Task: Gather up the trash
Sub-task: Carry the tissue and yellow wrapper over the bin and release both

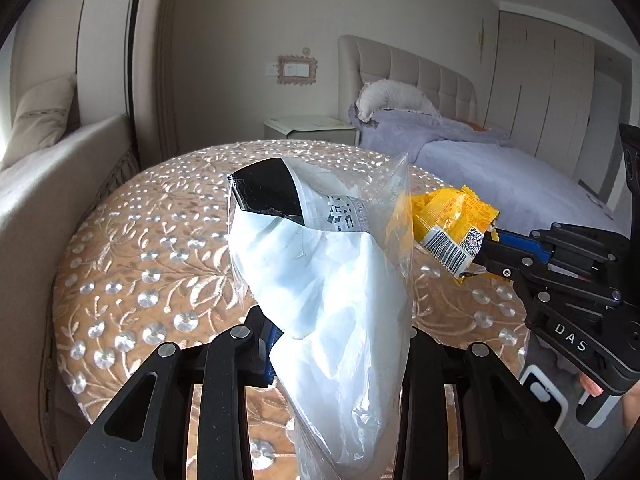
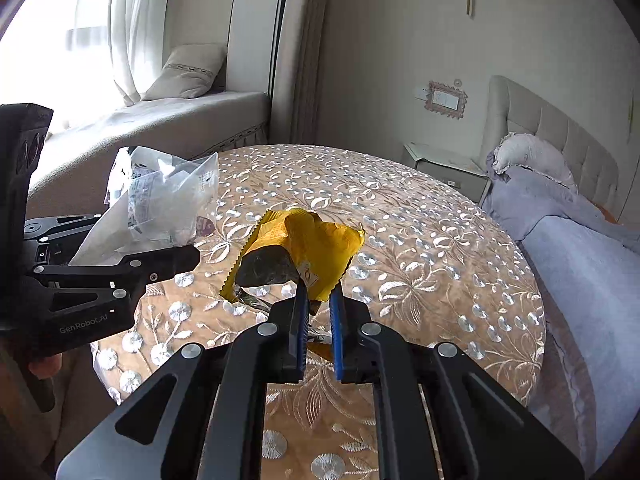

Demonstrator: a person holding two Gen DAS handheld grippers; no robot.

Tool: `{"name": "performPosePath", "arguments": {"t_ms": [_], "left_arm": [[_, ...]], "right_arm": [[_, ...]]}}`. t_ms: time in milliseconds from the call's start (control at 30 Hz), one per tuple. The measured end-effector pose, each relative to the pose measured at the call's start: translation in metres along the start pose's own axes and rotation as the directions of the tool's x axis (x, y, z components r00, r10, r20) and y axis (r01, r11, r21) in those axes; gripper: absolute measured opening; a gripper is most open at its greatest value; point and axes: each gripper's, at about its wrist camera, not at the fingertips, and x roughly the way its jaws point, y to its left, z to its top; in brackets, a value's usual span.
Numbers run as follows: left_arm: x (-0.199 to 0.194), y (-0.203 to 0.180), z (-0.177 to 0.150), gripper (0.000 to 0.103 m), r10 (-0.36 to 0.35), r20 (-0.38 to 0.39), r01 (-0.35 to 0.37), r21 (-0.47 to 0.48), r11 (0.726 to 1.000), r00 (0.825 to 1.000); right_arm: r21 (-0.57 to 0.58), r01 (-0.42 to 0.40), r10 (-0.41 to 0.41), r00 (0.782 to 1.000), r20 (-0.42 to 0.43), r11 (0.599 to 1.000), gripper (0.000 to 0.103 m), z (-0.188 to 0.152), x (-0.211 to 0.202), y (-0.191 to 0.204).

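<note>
Two pieces of trash are already picked up: the left tool (image 1: 340, 344) pinches a clear plastic bag (image 1: 332, 264), the right tool (image 2: 318, 300) pinches a yellow wrapper (image 2: 308, 244), both above the desk (image 2: 420, 240). No bin shows; dropping them remains.

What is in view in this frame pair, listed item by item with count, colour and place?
clear plastic bag: one, clear with white and black packaging inside, held up over the table in the left hand-held gripper
yellow wrapper: one, yellow with silver lining, held in the right hand-held gripper above the table
round table: one, tan cloth with silver embroidered flowers, centre
bed: one, lavender cover, beige padded headboard, right
pillow: one, pale, at the head of the bed
nightstand: one, pale, beside the bed
window seat: one, beige, left
cushion: one, beige, on the window seat
left hand-held gripper: one, black, shut on the bag
right hand-held gripper: one, black with blue pads, shut on the wrapper
</note>
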Motion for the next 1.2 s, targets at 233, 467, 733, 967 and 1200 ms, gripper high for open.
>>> {"name": "performPosePath", "arguments": {"t_ms": [233,467,733,967,1200], "left_arm": [[0.000,-0.093,-0.039,0.033,-0.159,-0.051,0.164,0.138,0.977,0.986],[0.015,-0.185,-0.085,0.033,-0.323,-0.173,0.358,0.234,0.904,0.930],[0.060,-0.281,-0.145,0.033,-0.414,-0.395,0.544,0.314,0.778,0.820],[0.102,-0.337,-0.184,0.033,-0.405,-0.560,0.645,0.335,0.687,0.722],[0.141,-0.369,-0.208,0.070,-0.421,-0.661,0.706,0.236,0.668,0.620]], "right_arm": [[0.097,0.167,-0.164,0.986,-0.034,0.981,0.012,-0.069,-0.058,-0.033],[0.209,0.358,-0.332,0.931,-0.151,0.910,0.013,-0.155,-0.099,-0.077],[0.349,0.507,-0.413,0.856,-0.310,0.788,0.015,-0.243,-0.130,-0.139],[0.430,0.548,-0.374,0.824,-0.426,0.717,0.015,-0.308,-0.120,-0.177],[0.469,0.554,-0.320,0.811,-0.489,0.687,0.027,-0.342,-0.102,-0.197]]}}
